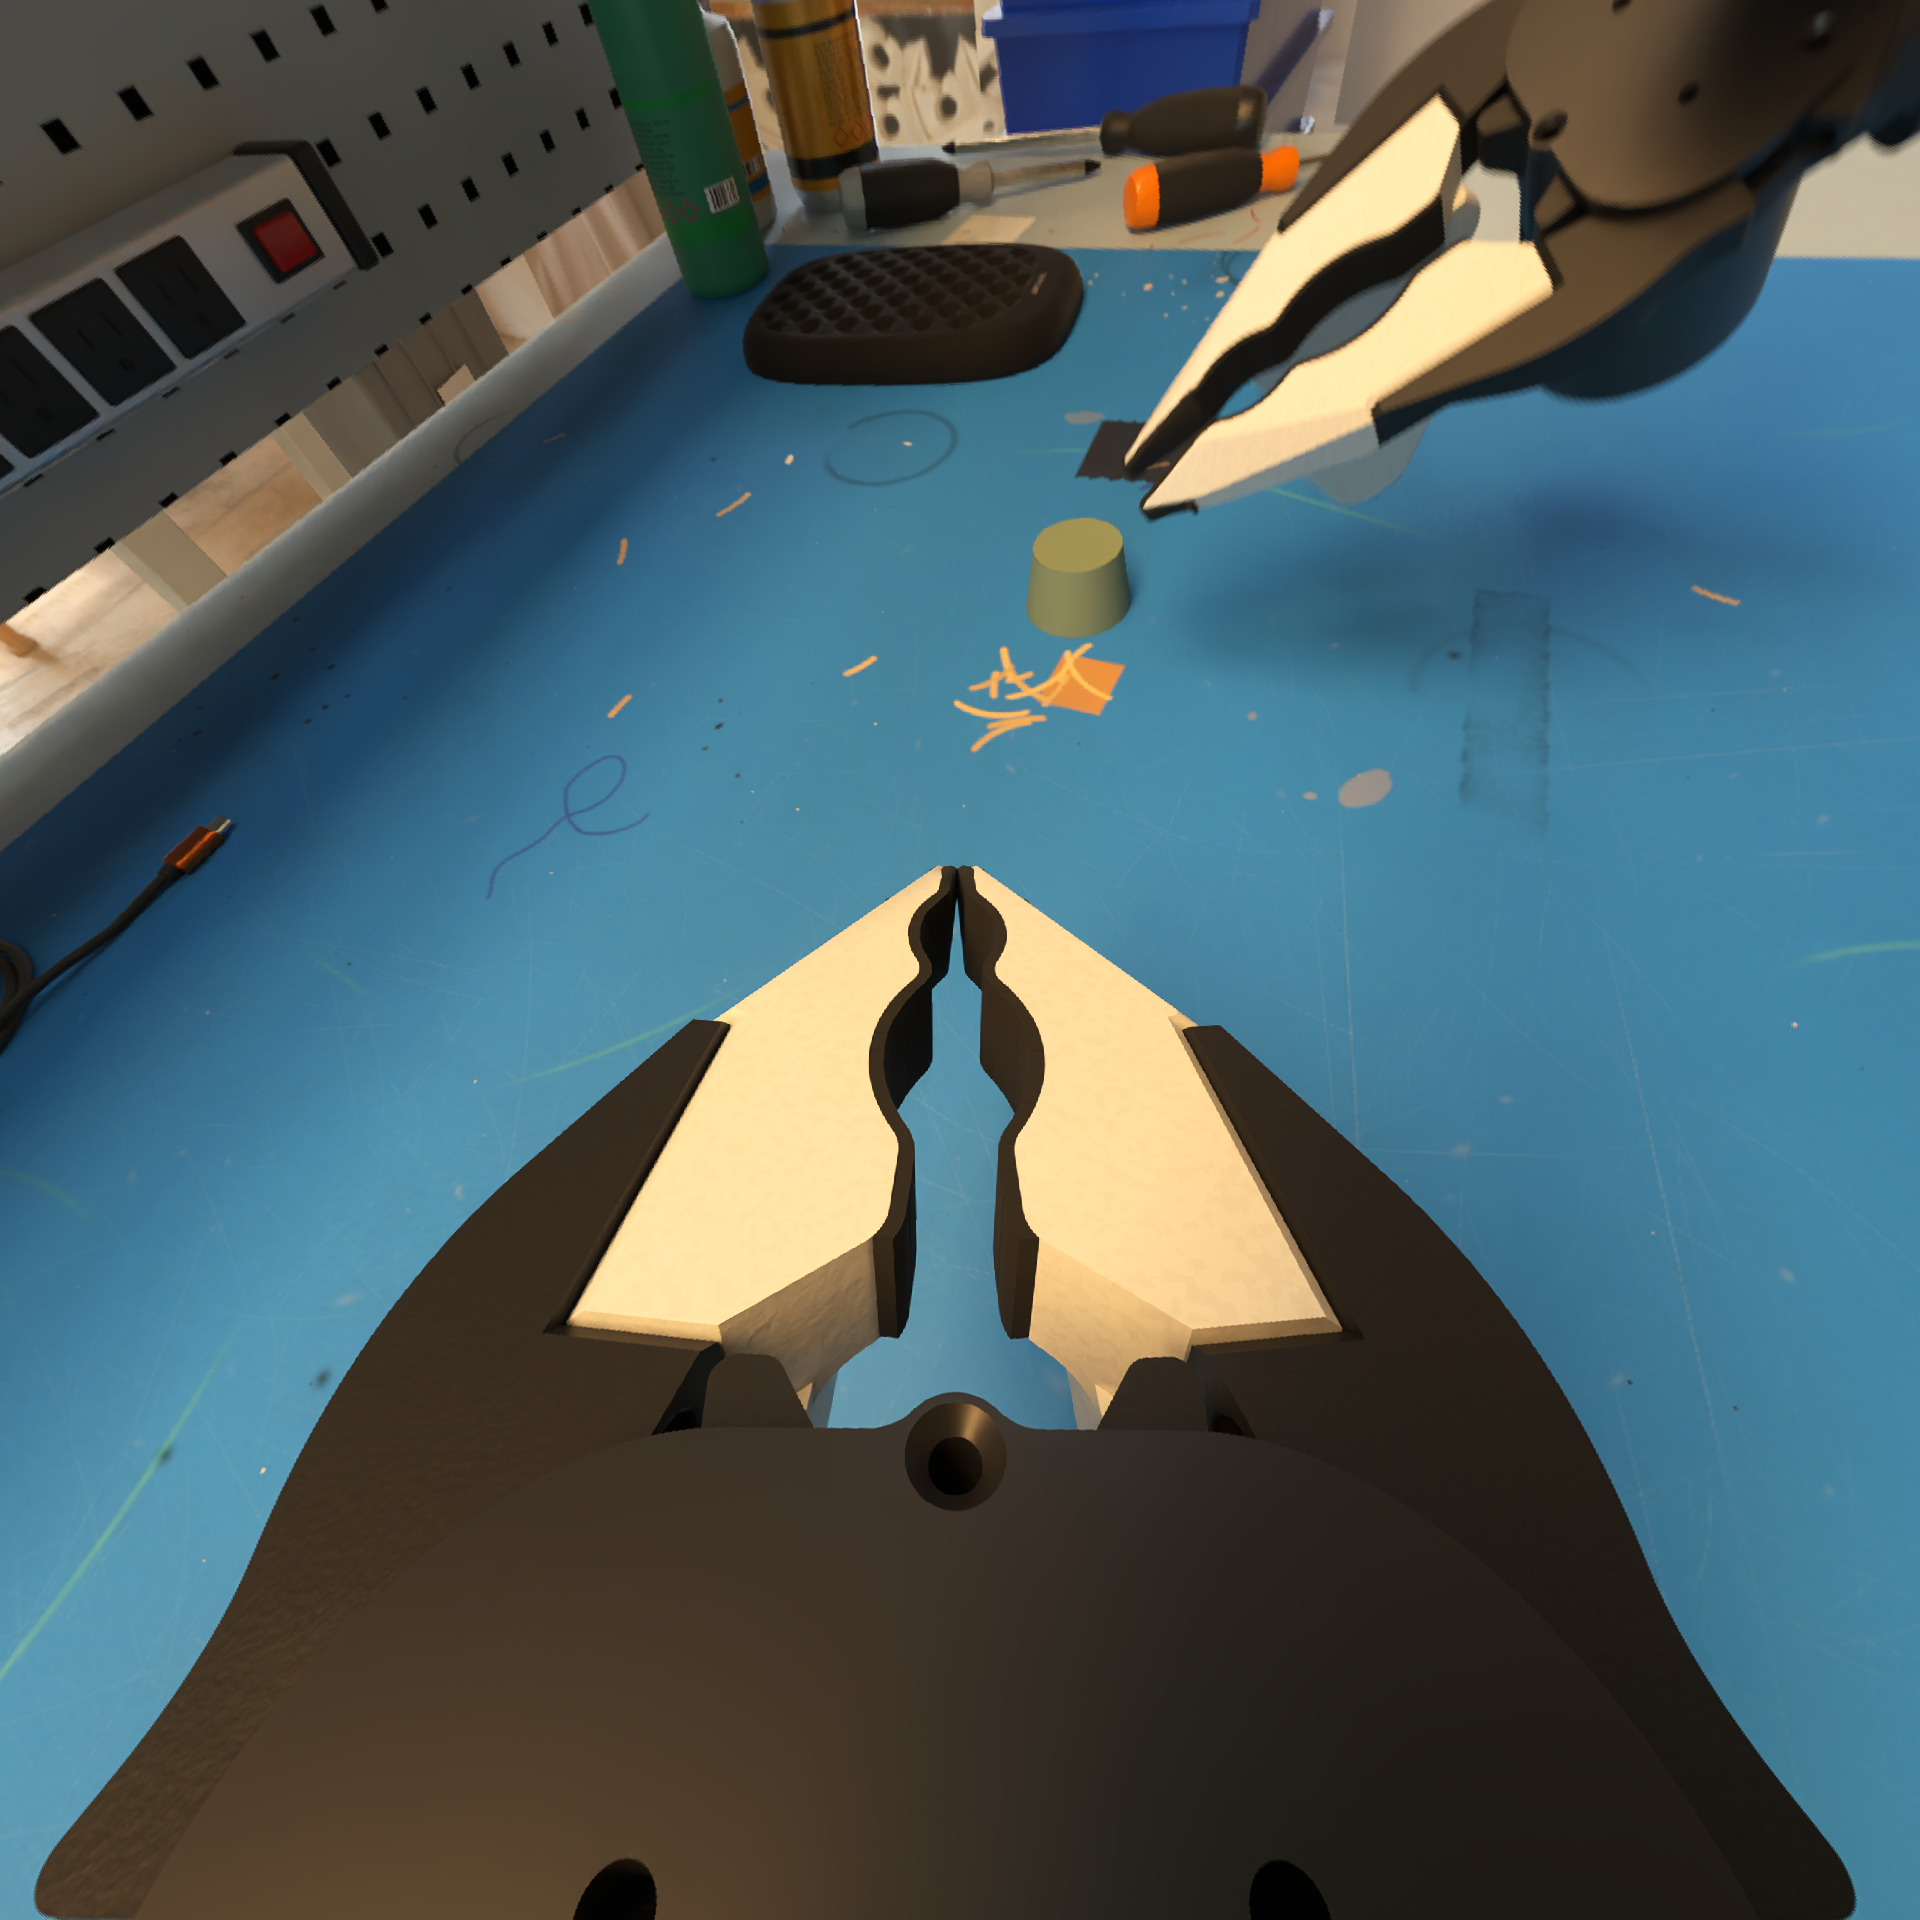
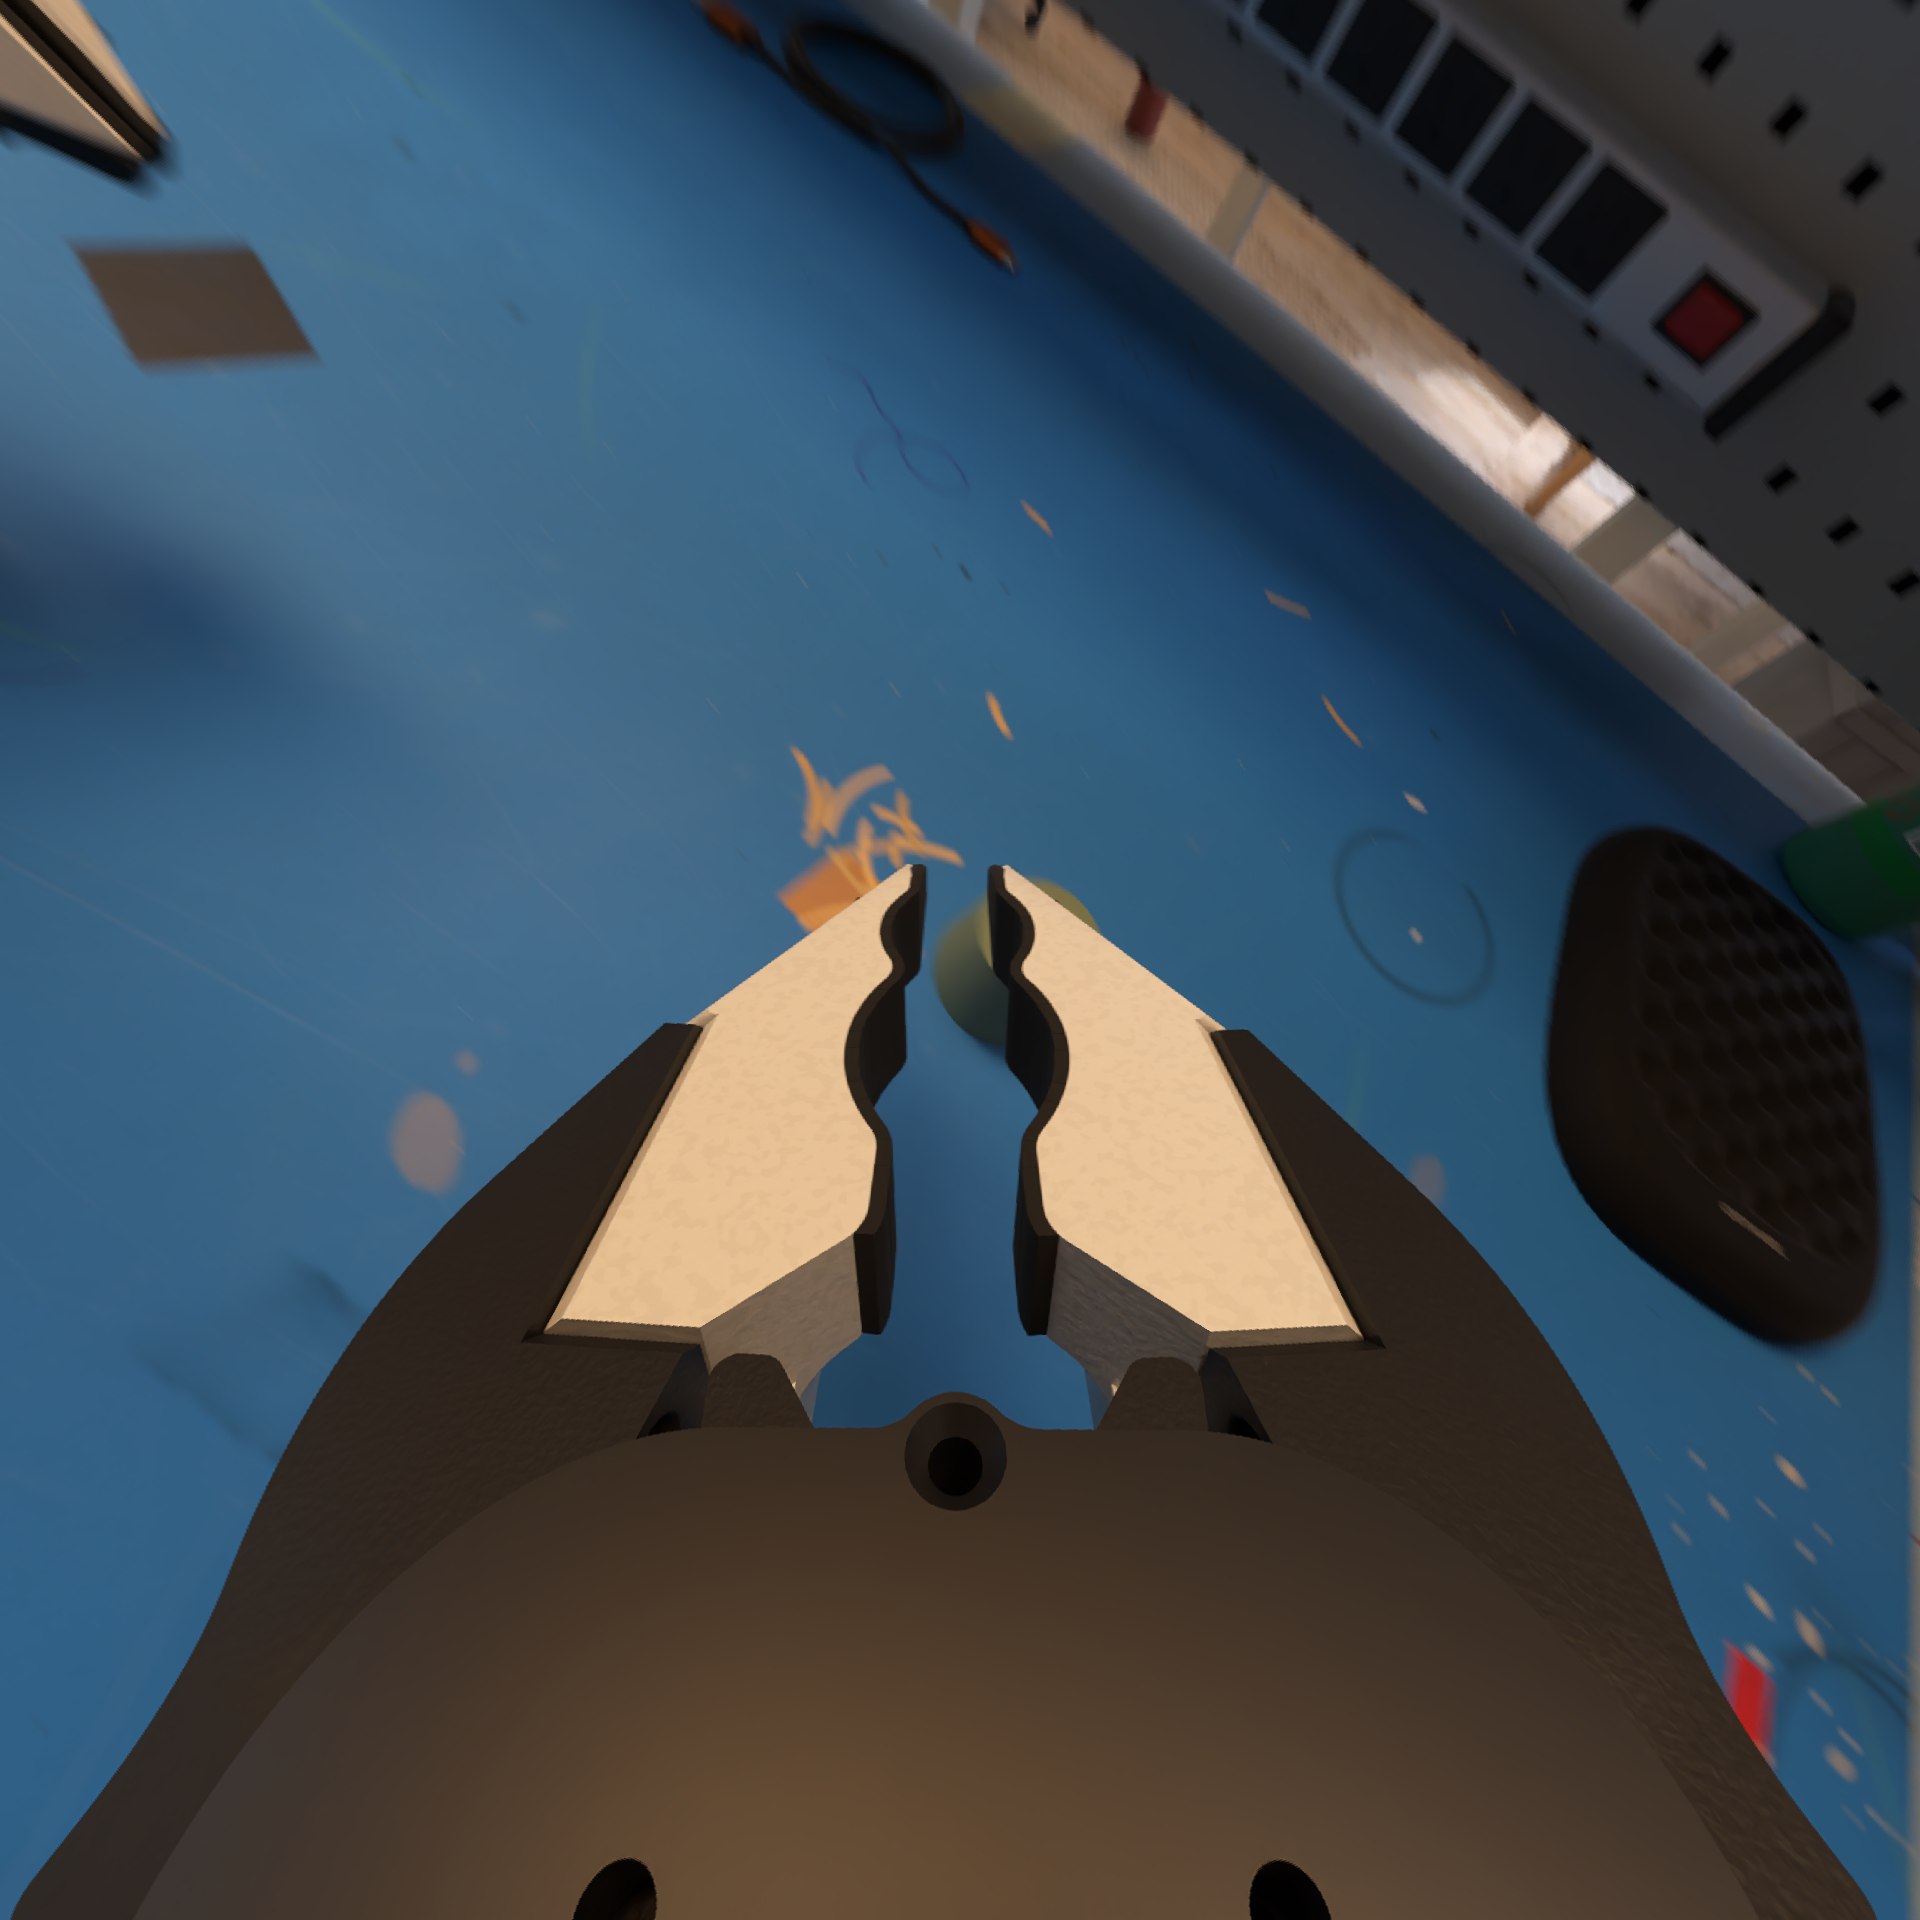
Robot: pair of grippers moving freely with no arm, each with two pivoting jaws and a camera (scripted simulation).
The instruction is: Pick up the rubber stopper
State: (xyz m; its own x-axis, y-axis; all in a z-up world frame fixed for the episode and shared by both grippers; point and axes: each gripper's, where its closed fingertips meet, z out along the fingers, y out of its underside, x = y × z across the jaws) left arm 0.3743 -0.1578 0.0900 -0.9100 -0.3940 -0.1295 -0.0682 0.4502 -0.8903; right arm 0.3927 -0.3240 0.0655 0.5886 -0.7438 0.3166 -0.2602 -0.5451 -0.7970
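Observation:
The rubber stopper (image 1: 1077, 577) is a small olive-green tapered plug standing upright on the blue mat (image 1: 416, 1143). My right gripper (image 1: 1153, 488) hovers just above and beyond it, tips pointing down, jaws a little apart and empty. In the right wrist view the stopper (image 2: 961, 966) shows through the gap between the fingers of the right gripper (image 2: 956, 873), partly hidden by the right finger. My left gripper (image 1: 956, 873) is shut and empty, well short of the stopper, low over the mat.
A black perforated pad (image 1: 914, 312), a green can (image 1: 686, 145), screwdrivers (image 1: 1210, 182) and a blue bin (image 1: 1117, 57) lie beyond the stopper. A power strip (image 1: 156, 301) hangs on the pegboard at left. Orange shavings (image 1: 1039, 691) lie in front of the stopper. A cable (image 1: 125, 904) lies at left.

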